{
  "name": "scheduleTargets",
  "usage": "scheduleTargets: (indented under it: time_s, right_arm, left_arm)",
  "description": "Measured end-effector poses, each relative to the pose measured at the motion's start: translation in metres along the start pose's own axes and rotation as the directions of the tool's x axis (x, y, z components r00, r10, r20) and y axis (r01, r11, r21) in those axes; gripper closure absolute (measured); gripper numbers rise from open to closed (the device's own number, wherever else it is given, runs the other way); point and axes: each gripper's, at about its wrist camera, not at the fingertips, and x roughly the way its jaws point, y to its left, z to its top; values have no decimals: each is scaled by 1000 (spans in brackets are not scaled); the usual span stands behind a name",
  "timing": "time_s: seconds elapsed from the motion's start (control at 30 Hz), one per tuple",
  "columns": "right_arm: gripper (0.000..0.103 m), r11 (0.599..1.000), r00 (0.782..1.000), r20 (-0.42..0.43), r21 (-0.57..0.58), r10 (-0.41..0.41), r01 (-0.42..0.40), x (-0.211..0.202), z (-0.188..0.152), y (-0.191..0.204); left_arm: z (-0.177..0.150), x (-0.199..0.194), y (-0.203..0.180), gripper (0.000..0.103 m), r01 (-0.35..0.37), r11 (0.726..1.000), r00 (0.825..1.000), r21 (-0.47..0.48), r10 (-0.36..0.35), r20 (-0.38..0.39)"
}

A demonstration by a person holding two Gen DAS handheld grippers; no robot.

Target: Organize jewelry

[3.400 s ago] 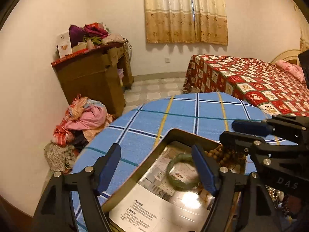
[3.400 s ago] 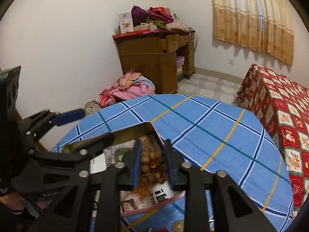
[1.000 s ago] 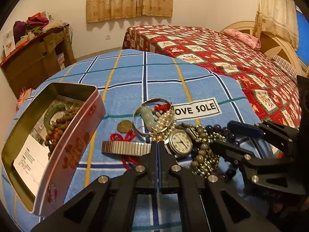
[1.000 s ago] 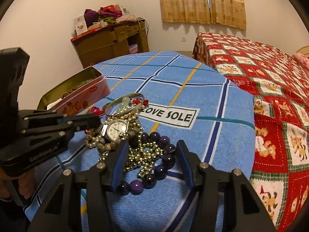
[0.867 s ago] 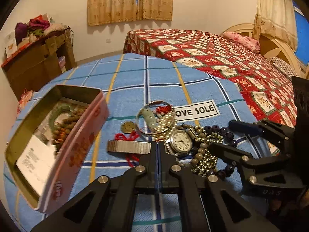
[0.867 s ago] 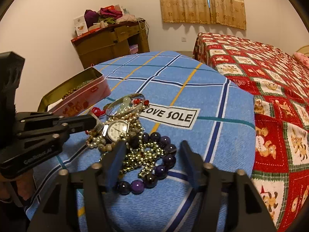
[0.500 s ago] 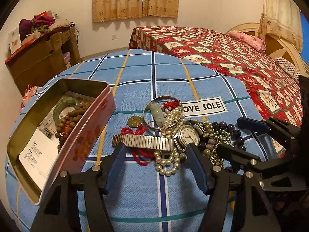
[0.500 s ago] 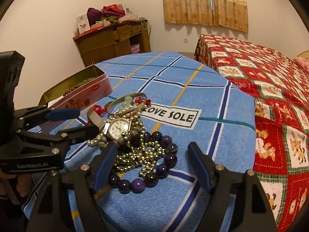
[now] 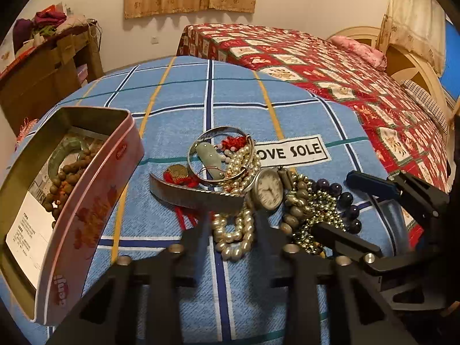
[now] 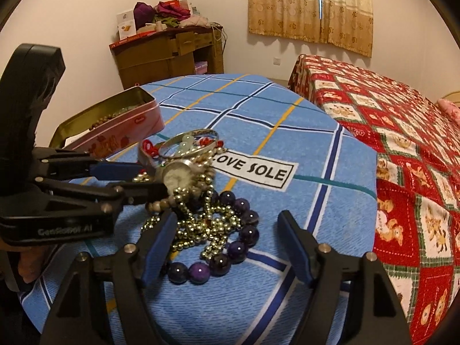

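A heap of jewelry lies on the blue checked tablecloth (image 9: 178,106): a wristwatch (image 9: 268,188) with a metal band (image 9: 195,197), a pearl string (image 9: 234,237), a silver bangle (image 9: 220,155), gold beads (image 10: 201,230) and purple beads (image 10: 218,261). My left gripper (image 9: 233,225) is open, its fingers either side of the pearl string just below the watch band. My right gripper (image 10: 227,247) is open wide around the gold and purple beads. An open pink tin (image 9: 95,201) at the left holds a green bangle (image 9: 64,151) and brown beads (image 9: 67,175).
A "LOVE SOLE" label (image 9: 291,151) is sewn on the cloth beside the heap. A bed with a red quilt (image 9: 330,63) stands to the right. A wooden cabinet (image 10: 169,54) piled with clothes stands by the far wall.
Both grippers left the tin and came to the jewelry heap. The left gripper, shut a second ago, opened and closed in on the pearls and watch band. The right gripper opened wider.
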Motion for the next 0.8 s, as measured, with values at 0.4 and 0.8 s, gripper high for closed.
scheduleTargets:
  time_s: [0.4,0.8]
  right_arm:
    - [30,1000,1000,7,9,12,-12,-2,0,-3]
    - [59,999,999,-24,-19,43,-44,13,45,-6]
  left_arm:
    - [-2,-14,-3,103,-4,999,999,36,2,49]
    - [16,-31,17,43,-74,997,990,-17,75,122]
